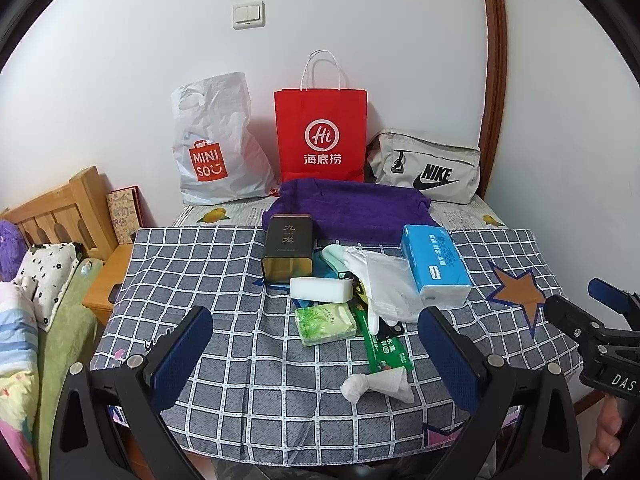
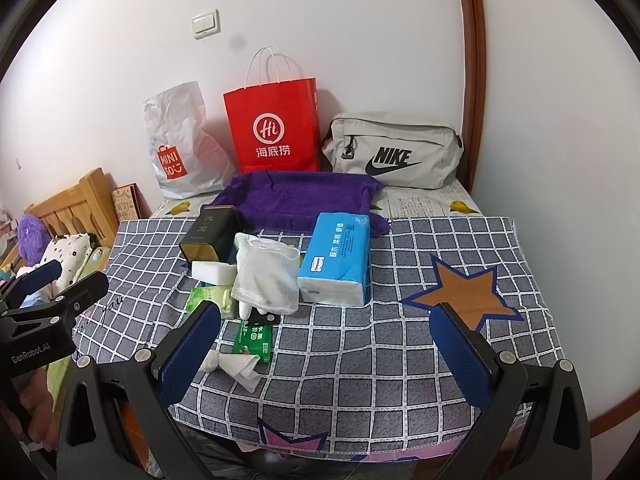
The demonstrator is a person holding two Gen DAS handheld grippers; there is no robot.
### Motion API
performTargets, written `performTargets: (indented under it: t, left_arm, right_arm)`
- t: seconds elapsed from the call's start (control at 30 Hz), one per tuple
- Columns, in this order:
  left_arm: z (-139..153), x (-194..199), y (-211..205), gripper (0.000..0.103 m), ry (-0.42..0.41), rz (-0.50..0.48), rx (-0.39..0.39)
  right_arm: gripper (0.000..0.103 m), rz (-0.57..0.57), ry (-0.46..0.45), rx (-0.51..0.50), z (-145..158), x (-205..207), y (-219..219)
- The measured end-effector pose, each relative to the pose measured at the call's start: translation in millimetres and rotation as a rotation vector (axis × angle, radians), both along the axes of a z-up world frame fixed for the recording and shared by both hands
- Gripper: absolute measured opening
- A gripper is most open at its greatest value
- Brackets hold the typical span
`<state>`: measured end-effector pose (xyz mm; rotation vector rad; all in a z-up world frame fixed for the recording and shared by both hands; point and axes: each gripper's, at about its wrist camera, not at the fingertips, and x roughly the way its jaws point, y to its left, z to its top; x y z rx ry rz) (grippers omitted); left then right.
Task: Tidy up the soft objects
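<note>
I hold both grippers low at the near edge of a table covered in a grey checked cloth (image 1: 224, 360); nothing is picked up yet, so I judge the sorting has not begun. My left gripper (image 1: 320, 356) has its jaws spread wide and empty, framing the pile ahead. Along the far wall, from the left, stand a white plastic bag (image 1: 212, 140), a red paper bag (image 1: 320, 136) and a grey pouch (image 1: 428, 168), lined up, I guess, as places to put things; a purple towel (image 1: 352, 208) lies flat just in front of them. In the middle the loose things crowd together: a dark tin (image 1: 287, 248) on its side, a white sponge block (image 1: 320, 290) touching its front, a green tissue pack (image 1: 325, 323), a green wrapper (image 1: 386, 350), a white glove in clear plastic (image 1: 386, 284), and a blue tissue pack (image 1: 436, 264) at the right. Nearest me lies a knotted white rag (image 1: 376, 387), apart from the heap and probably the easiest first grab. My right gripper (image 2: 326, 356) also stands wide and empty, pointing at the bare cloth right of the pile.
</note>
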<state>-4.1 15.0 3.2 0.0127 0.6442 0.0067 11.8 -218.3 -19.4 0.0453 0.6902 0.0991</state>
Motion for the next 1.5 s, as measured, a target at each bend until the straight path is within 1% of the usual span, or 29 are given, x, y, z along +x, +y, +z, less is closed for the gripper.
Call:
performTargets:
  t: [1.13, 1.5]
  left_arm:
    - [3.9, -1.4, -0.5, 0.103, -0.008, 0.006, -0.001]
    - [0.5, -1.1, -1.3, 0.103, -0.012, -0.018, -0.008]
  right_arm:
    - [0.103, 0.008, -0.003, 0.002, 0.6, -3.4, 3.4]
    - [0.103, 0.001, -0.008, 0.016, 1.6, -4.7, 0.4]
